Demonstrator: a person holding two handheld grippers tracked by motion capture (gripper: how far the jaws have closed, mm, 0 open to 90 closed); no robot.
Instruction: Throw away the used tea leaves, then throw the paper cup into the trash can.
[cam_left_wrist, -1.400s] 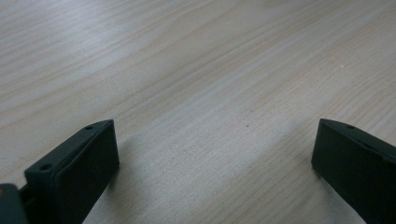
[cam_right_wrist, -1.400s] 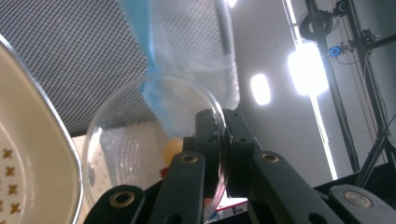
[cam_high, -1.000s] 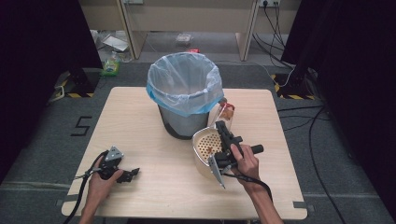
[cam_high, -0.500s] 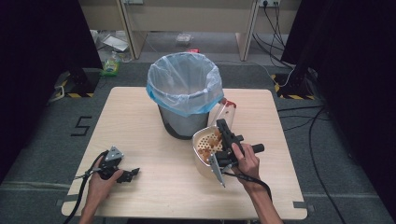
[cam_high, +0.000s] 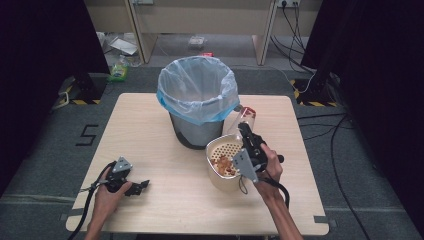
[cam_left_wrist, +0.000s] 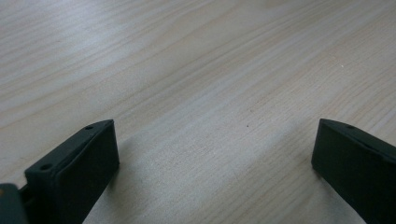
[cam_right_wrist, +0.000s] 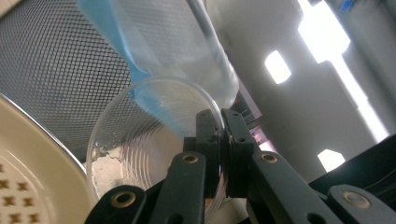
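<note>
Since the earlier frame the right gripper (cam_high: 245, 131) has raised the clear cup (cam_high: 243, 119) toward the bin (cam_high: 199, 102), above the cream strainer (cam_high: 223, 159). The right gripper view shows its jaws clamped on the cup's rim, white residue inside. The left gripper (cam_high: 141, 186), unmoved at the near left, rests wide open and empty on the table (cam_left_wrist: 196, 79).

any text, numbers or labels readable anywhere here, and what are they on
"5": dark numeral marked on the grey floor, left of the light wooden table.
Green packet on the floor behind the table: print too small to read.
Nothing legible on the blue-lined mesh bin, cream perforated basket or clear plastic cup.
</note>
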